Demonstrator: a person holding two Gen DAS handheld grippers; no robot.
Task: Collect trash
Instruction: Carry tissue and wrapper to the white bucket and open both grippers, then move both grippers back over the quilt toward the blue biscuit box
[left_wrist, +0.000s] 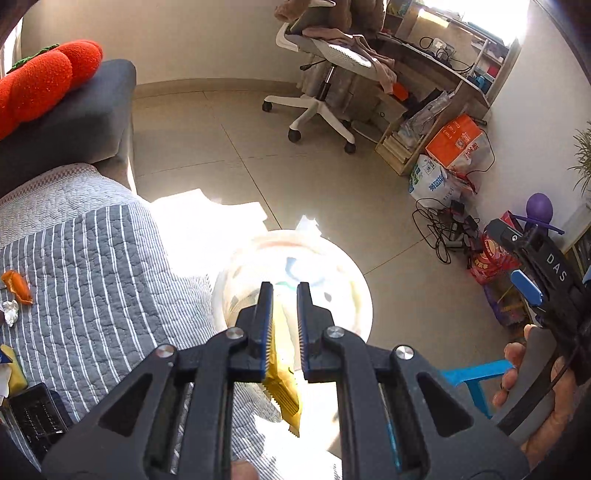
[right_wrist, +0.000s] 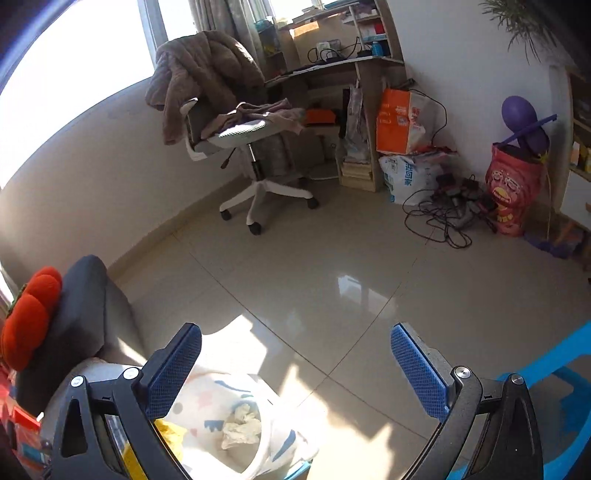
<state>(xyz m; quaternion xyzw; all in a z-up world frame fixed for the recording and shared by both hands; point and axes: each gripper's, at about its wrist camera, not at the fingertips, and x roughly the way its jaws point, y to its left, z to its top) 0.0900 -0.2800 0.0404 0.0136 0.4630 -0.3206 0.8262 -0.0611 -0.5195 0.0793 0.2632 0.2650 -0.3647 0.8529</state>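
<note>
Below, left gripper (left_wrist: 285, 295) nearly closed, pinching yellow wrapper (left_wrist: 282, 391) above patterned trash bin (left_wrist: 343, 288) beside striped quilt's (left_wrist: 103, 258) edge. Right gripper (right_wrist: 295, 369) spread wide, nothing between pads (over bare floor tiles (right_wrist: 332, 295)). Crumpled tissue (right_wrist: 240, 428) inside bin. Orange wrapper (left_wrist: 18, 286) near quilt's left edge.

Trash bin (left_wrist: 343, 273) mouth open from above, directly under left gripper (left_wrist: 285, 291). Sofa quilt (left_wrist: 92, 251) touches bin on its left; blue stool (left_wrist: 476, 374) near on right. Tiled floor (right_wrist: 314, 266) beyond is bare up to office chair (right_wrist: 255, 147) and cable tangle (right_wrist: 439, 218).
</note>
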